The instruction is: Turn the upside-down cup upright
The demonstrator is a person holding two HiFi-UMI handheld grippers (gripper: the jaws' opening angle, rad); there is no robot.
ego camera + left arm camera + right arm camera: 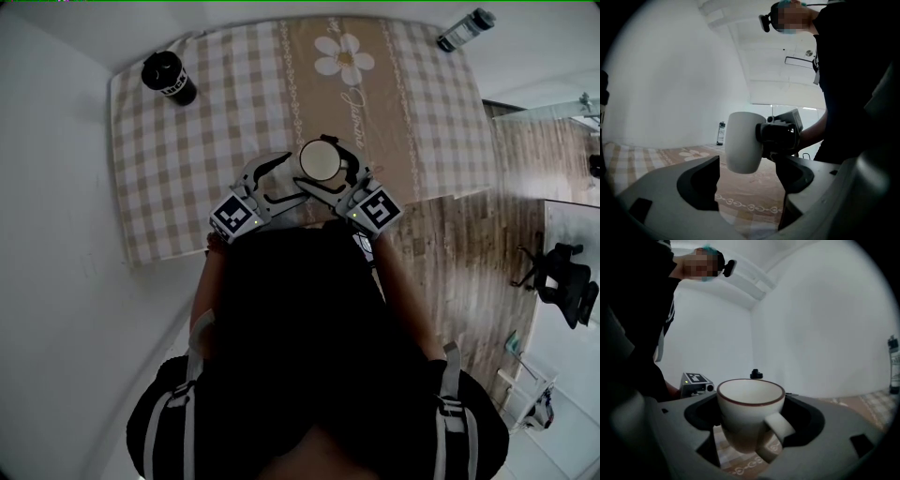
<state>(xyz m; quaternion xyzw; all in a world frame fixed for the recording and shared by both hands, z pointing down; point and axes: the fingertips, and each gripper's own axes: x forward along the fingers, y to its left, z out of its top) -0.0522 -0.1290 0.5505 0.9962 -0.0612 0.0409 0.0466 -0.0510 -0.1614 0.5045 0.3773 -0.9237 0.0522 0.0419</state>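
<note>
White cup [749, 418] upright, clamped in R tongs [754, 434]

This is a plain indoor room, half homely and half office; which of the two it is cannot be told. A table [141, 239] stands pushed into a corner of bare white walls [52, 178] under a beige-and-white checked cloth [234, 103] with a daisy [343, 58] printed on its middle strip, a domestic touch. A black bottle [169, 79] and a grey bottle [466, 29] are at its far corners. The floor [469, 272] is wood-look planks. At the right a black swivel chair [565, 279] stands near a white desk [574, 223], which suggests an office. The ceiling [764, 51] is white and stepped.
</note>
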